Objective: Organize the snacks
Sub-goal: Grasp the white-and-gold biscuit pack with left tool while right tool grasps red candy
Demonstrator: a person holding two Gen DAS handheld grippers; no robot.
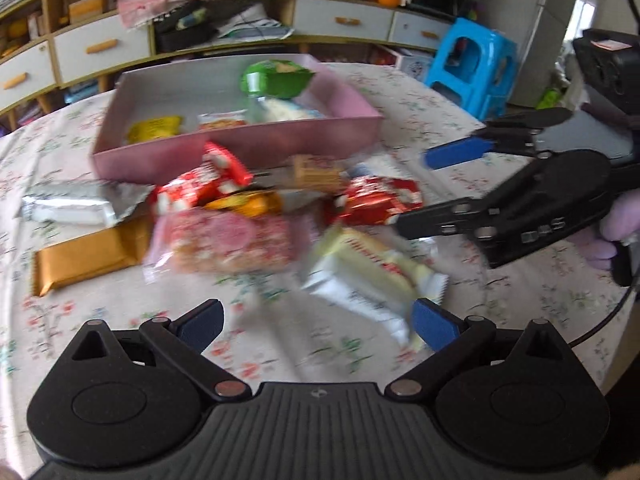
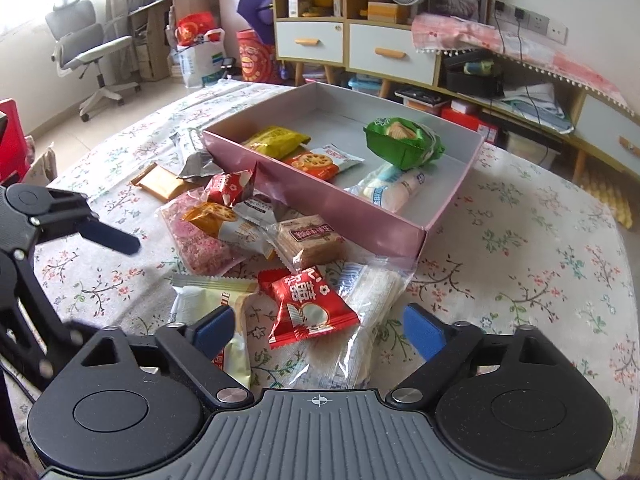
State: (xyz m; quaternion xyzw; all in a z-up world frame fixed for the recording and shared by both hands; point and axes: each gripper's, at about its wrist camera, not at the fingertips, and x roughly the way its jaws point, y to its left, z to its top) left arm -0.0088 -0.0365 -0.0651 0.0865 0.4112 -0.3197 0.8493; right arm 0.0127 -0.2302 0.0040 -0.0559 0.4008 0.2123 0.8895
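A pink box on the floral tablecloth holds a green packet, a yellow packet and other snacks. Loose snacks are piled in front of it. My right gripper hangs open over a red packet and a clear packet, its blue pads apart from both. In the blurred left wrist view my left gripper is open just above the cloth, with a cream packet lying by its right finger. The right gripper shows there too, over a red packet.
Also in the pile are a pink packet, a gold bar, a silver packet and a brown biscuit pack. A blue plastic stool stands beyond the table. Cabinets with drawers line the wall.
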